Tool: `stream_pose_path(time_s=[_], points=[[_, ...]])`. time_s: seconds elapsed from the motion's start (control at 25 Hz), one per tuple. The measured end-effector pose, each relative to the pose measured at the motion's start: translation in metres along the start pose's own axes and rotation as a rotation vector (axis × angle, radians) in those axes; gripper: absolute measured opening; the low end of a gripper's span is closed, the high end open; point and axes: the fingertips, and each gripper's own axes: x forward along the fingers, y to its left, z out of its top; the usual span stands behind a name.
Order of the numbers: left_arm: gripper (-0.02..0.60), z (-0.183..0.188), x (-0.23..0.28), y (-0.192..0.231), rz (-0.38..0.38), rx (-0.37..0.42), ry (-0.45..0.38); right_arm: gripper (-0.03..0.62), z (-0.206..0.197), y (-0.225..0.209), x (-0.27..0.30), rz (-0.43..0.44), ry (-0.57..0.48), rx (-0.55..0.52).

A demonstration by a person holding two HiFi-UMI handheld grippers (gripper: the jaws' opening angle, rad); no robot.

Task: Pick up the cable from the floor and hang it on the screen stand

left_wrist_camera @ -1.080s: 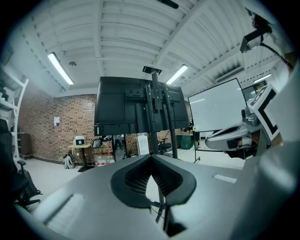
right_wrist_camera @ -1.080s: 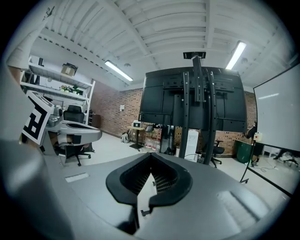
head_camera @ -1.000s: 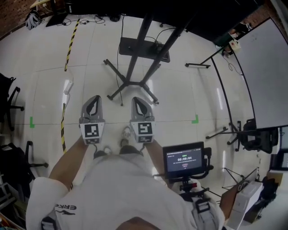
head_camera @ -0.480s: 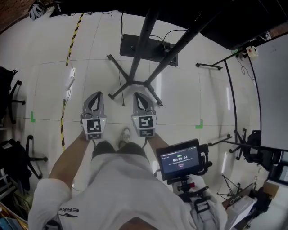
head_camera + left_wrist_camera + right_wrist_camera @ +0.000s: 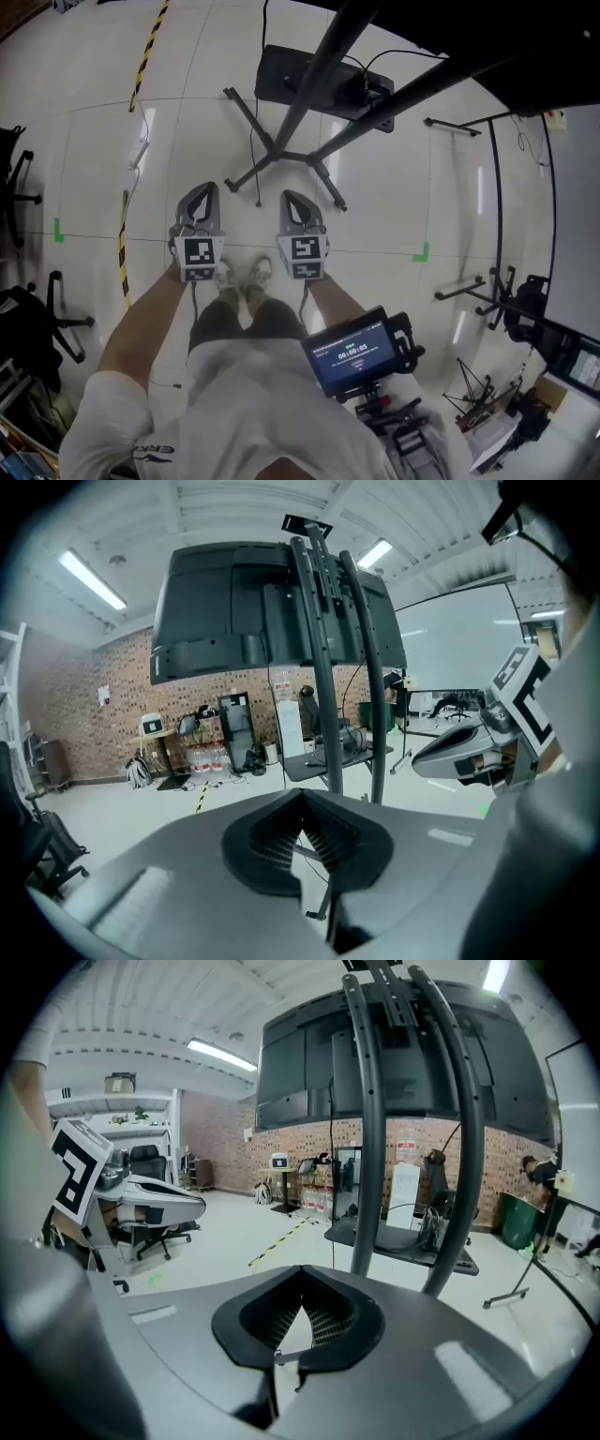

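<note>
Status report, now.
Left gripper shut, empty; right gripper same. Cable on floor ahead, untouched. Stand legs either side of it.

Glossy white tiled floor (image 5: 84, 141) bears a yellow-and-black striped tape line (image 5: 148, 56) at upper left. Green tape corner marks lie at left (image 5: 58, 231) and right (image 5: 422, 252). Black wheeled office chair (image 5: 17, 187) stands at the left edge. Small black display (image 5: 352, 351) shows a timer. A red brick wall (image 5: 75, 705) and a white board (image 5: 450, 639) stand behind.

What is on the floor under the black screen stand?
A thin black cable trails among its spread black legs; its black shelf covers the floor beyond.
</note>
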Motion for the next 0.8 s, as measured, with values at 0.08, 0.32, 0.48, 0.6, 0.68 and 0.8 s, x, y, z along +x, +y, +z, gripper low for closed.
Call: stream_pose_path(time_s=[0.08, 0.32, 0.48, 0.6, 0.68, 0.8], points=[[0.002, -0.017, 0.016, 0.001, -0.008, 0.001, 0.013, 0.014, -0.014, -0.001, 0.017, 0.005, 0.014, 0.002], [0.002, -0.083, 0.073, 0.001, -0.017, 0.001, 0.014, 0.014, -0.075, -0.01, 0.081, 0.008, 0.033, 0.0], [0.002, -0.142, 0.119, 0.002, -0.024, 0.013, 0.012, 0.014, -0.125, -0.014, 0.133, 0.02, 0.033, -0.005], [0.002, -0.193, 0.152, 0.003, -0.032, 0.029, 0.011, 0.014, -0.169, -0.014, 0.173, 0.026, 0.029, -0.012], [0.002, -0.228, 0.176, 0.002, -0.038, 0.036, 0.01, 0.014, -0.2, -0.016, 0.2, 0.028, 0.026, -0.018], [0.002, -0.278, 0.212, -0.005, -0.058, 0.053, 0.007, 0.014, -0.247, -0.023, 0.24, 0.031, 0.026, -0.019]])
